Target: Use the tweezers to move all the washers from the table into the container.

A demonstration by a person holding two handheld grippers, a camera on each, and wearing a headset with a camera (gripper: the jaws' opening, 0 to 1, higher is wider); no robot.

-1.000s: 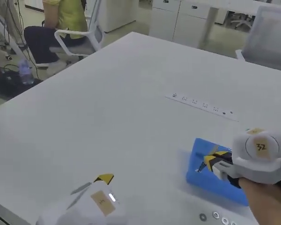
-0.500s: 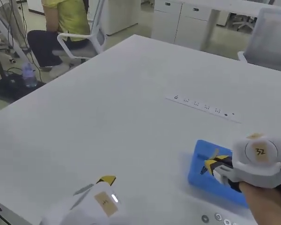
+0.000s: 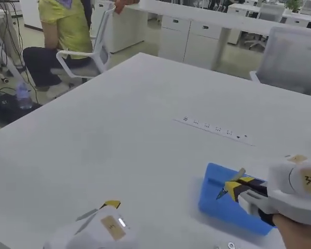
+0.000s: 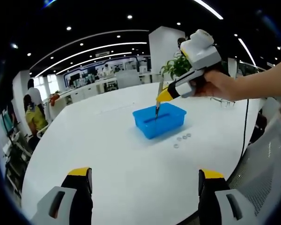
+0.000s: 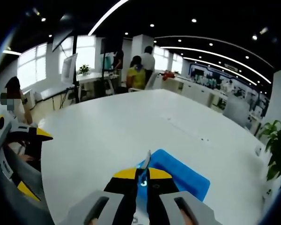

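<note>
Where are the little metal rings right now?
In the left gripper view the washers lie in a short row on the white table, just below and right of the blue container, not in it.

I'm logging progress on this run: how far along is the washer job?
Done: unclear, what lies in the container is too small to read. In hand: the right gripper holds the tweezers, tips over the container; a washer in them cannot be made out. To do: several washers on the table beside it. The left gripper is open, empty.
</note>
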